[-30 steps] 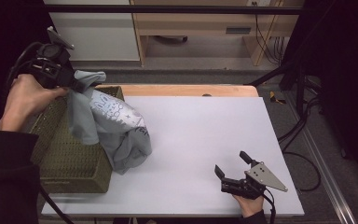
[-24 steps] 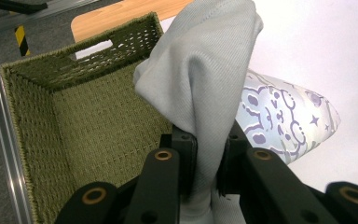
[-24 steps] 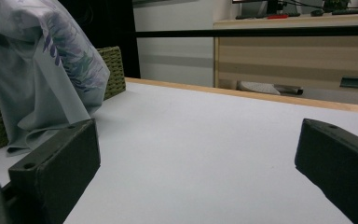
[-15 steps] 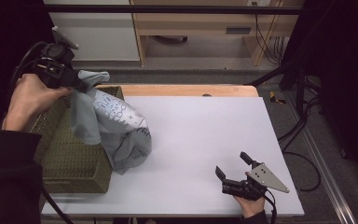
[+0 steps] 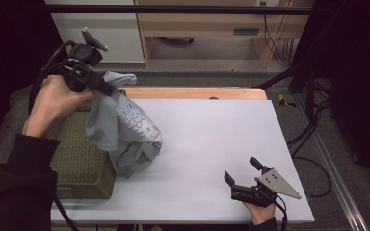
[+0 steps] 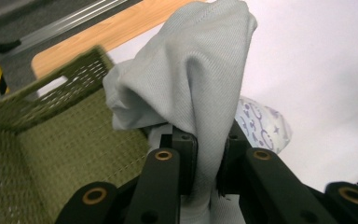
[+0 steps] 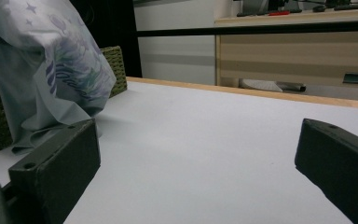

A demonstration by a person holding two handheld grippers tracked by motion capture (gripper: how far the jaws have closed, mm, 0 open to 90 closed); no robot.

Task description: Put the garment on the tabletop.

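At the far left I see my left hand-held gripper [image 5: 107, 89] raised above the tabletop's [image 5: 212, 139] left edge, its jaws clenched on a bunch of pale grey cloth [image 5: 120, 130]. In the left gripper view the cloth [image 6: 200, 79] is pinched between the two black jaws and rises in a fold above them. The cloth hangs down from the grip, printed with small purple stars, its lower end touching the tabletop just beside a green woven basket [image 5: 79, 161]. The basket sits at the tabletop's left edge. Well apart, near the front right, my right hand-held gripper [image 5: 243, 172] rests low on the tabletop, jaws spread wide and grasping nothing.
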